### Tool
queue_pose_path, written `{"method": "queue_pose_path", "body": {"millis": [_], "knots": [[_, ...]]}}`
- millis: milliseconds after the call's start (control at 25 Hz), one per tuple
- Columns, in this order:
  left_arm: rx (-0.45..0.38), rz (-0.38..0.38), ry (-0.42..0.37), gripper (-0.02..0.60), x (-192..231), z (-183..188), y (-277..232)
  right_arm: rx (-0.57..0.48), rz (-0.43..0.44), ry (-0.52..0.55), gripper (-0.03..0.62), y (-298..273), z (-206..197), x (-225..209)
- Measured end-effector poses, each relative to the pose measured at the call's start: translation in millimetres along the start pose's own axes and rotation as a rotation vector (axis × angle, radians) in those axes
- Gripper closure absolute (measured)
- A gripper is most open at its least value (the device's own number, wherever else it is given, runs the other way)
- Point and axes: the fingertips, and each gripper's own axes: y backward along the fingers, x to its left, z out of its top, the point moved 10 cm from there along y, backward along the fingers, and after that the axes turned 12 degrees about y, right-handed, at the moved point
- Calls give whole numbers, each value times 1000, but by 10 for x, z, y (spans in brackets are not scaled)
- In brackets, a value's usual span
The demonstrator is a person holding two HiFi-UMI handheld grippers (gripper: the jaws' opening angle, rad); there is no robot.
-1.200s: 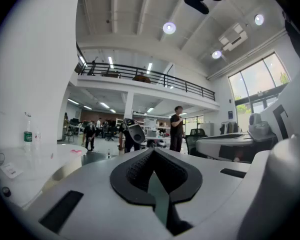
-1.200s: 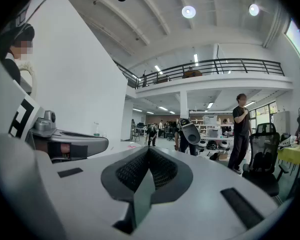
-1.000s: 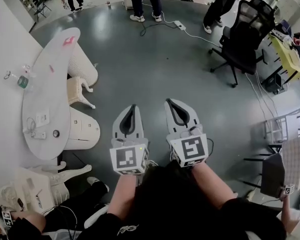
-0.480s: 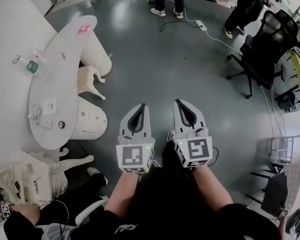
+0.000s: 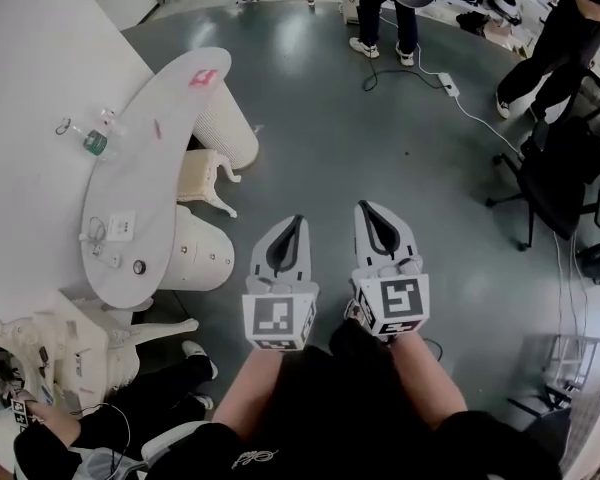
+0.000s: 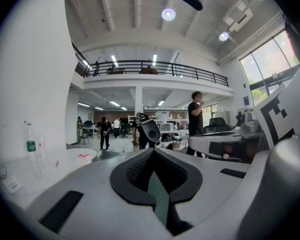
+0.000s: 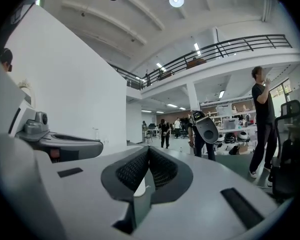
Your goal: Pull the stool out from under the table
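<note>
Grey floor (image 5: pixel 380 158) fills most of the head view, with a long white surface (image 5: pixel 145 183) along the wall (image 5: pixel 40 58) at the left; the stool (image 5: pixel 204 180), cream with carved legs, sits tucked under its edge between two white pedestals (image 5: pixel 226 128); a bottle (image 5: pixel 95 141) stands on top. Nearer the middle, the left tool (image 5: pixel 297 222) and the right tool (image 5: pixel 364 208) are held side by side; each is pressed together with nothing in it; both are well apart from the stool and point past it toward people (image 5: pixel 380 13) across the room.

The step in hand looks like the approach. I would turn left, drop low, spread one tool and take the seat rim or a leg on the open side; then draw the stool straight out along the floor so its legs do not catch the pedestals; a lifted or slanted pull could tip it.

Only the head view shows the stool and its slot; neither gripper view catches it. The left gripper view gives the surface top and bottle side-on at its left edge, plus a balcony (image 6: pixel 155 66) and ceiling lights (image 6: pixel 168 14); the right gripper view shows its closed pads close up.
</note>
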Motion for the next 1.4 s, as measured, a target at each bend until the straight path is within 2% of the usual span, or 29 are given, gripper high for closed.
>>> {"method": "queue_pose_path", "body": {"millis": [280,560,800,1000,1120,1280,1400], "knots": [[33,35,-13,575,-9,18,-460,58,12,-48,588,-399,-282,-484],[48,68,-7,575,289,15,-909,58,52,-53,588,-934,-372,-561],[42,97,57,575,856,-53,-1416,74,107,61,588,-1659,-359,-464],[20,123,71,575,1390,173,-1815,48,151,131,588,-2403,-96,-443],[16,168,107,575,1800,236,-1957,67,189,142,588,-2840,36,-318],[-25,225,147,575,2203,288,-2047,38,285,249,588,-3317,150,-100],[-55,287,178,575,2479,302,-2062,21,351,283,588,-3617,220,95]]}}
